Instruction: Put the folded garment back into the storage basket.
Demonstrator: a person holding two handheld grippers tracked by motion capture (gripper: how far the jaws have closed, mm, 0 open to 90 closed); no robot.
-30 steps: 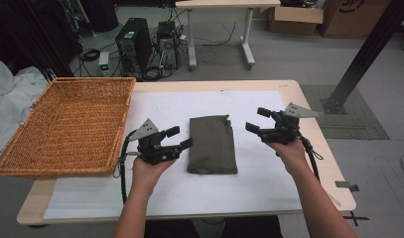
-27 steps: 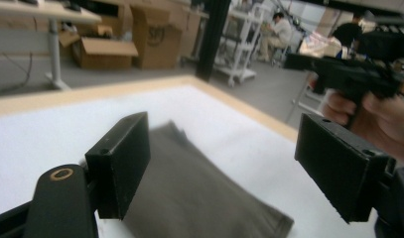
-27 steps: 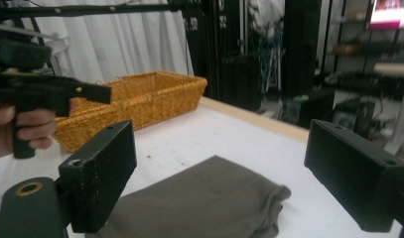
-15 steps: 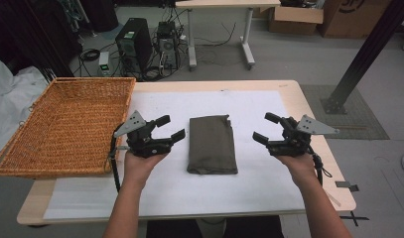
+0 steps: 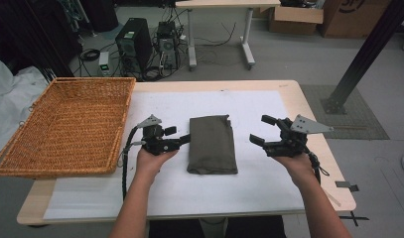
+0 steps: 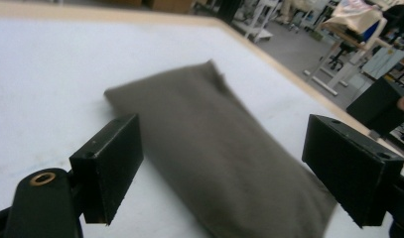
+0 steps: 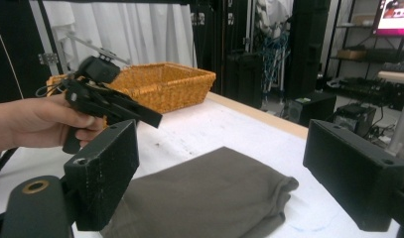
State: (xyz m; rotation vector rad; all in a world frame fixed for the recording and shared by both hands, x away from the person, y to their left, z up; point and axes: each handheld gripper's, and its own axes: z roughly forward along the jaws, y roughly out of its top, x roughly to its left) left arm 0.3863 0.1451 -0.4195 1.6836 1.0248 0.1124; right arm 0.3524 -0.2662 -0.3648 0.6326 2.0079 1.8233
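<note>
Both grippers, left gripper (image 5: 178, 136) and right gripper (image 5: 261, 130), hold nothing, jaws spread wide, the left's just having opened. Between them on the white table cover (image 5: 259, 196) lies an olive-grey folded cloth (image 5: 212, 144), a smooth, flat rectangle.

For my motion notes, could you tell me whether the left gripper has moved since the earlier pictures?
Yes. The left gripper, jaws open, went toward the wicker basket, then returned toward the folded olive cloth.

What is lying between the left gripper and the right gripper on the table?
In the high view, the folded olive cloth lies between the left gripper and the right gripper, on the white mat.
</note>
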